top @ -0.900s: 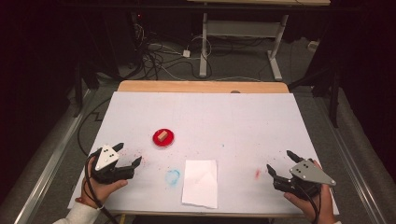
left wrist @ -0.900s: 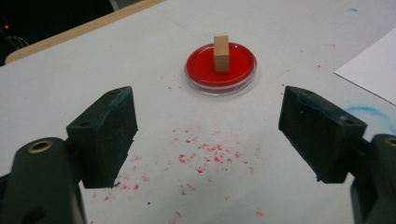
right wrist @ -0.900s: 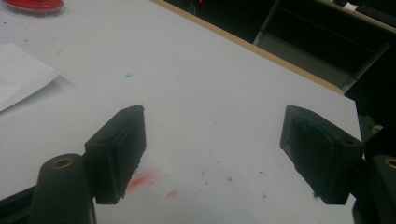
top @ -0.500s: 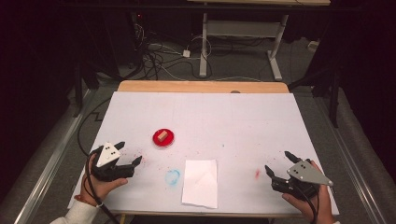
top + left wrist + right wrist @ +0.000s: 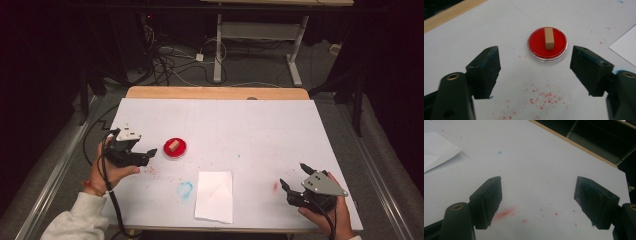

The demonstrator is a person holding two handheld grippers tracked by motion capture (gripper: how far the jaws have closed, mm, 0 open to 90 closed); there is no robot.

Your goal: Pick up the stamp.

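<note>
Left gripper (image 5: 535, 68) jaws spread, facing red dish (image 5: 547, 45) holding wooden block (image 5: 549, 38); right gripper (image 5: 537, 202) jaws spread, near right

Dark room, cables (image 5: 170, 62) on floor (image 5: 260, 75)

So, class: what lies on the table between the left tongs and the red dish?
Only bare white table flecked with red specks; the left gripper view shows the open left tongs short of the red dish.
</note>
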